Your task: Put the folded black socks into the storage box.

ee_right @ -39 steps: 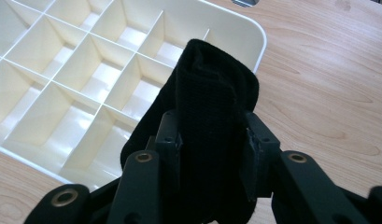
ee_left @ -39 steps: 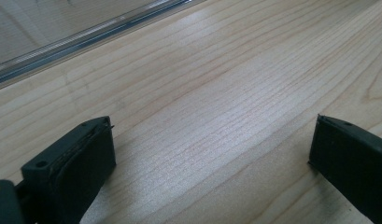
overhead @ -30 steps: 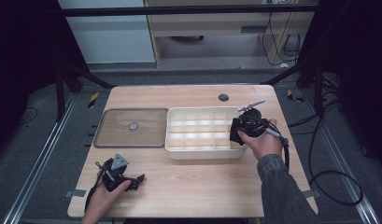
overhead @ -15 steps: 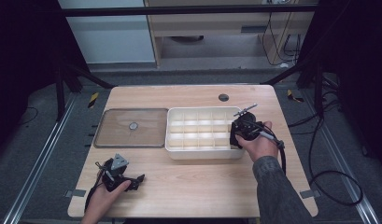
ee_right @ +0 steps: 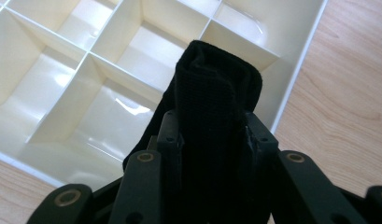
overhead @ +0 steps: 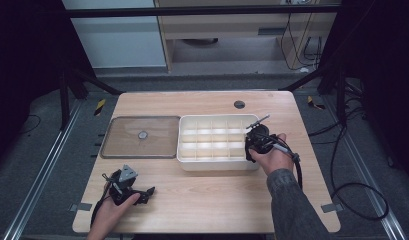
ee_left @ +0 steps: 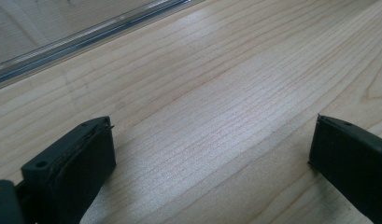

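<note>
A folded black fabric piece (ee_right: 216, 107) is sitting clamped between the right gripper (overhead: 253, 145)'s closed jaws, centre of the right gripper view, above a corner cell of the cream plastic divided tray (ee_right: 48, 154). Compared with a second ago, that gripper is lower in the high view, over the tray's right edge. The left gripper (overhead: 142, 191), lower left, is resting wide open and empty on the pale wooden table (overhead: 212, 200).
</note>
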A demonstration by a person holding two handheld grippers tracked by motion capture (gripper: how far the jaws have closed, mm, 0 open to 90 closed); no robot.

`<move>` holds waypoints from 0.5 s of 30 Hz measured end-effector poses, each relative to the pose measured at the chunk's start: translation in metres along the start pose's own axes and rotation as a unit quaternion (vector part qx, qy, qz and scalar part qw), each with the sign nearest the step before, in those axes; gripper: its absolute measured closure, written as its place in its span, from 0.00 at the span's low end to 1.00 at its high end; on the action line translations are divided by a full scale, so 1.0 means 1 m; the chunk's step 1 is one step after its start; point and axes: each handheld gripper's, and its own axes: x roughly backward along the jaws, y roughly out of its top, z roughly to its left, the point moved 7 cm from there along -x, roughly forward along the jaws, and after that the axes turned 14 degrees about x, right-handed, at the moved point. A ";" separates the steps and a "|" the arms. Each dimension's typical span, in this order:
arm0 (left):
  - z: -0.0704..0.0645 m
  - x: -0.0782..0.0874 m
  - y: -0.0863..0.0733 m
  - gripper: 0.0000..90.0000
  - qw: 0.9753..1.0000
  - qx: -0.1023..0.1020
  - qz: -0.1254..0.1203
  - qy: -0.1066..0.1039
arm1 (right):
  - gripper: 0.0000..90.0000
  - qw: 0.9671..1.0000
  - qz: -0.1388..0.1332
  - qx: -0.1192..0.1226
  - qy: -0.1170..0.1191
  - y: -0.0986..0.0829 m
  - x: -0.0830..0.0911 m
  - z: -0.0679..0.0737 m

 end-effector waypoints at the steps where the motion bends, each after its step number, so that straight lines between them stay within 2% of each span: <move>1: 0.000 0.000 0.000 0.00 1.000 0.000 0.000 0.000 | 0.73 1.000 0.000 -0.001 0.001 0.000 0.000 0.000; 15: 0.000 0.000 0.000 0.00 1.000 0.000 0.000 0.000 | 0.73 1.000 0.013 -0.010 0.012 -0.006 -0.005 0.005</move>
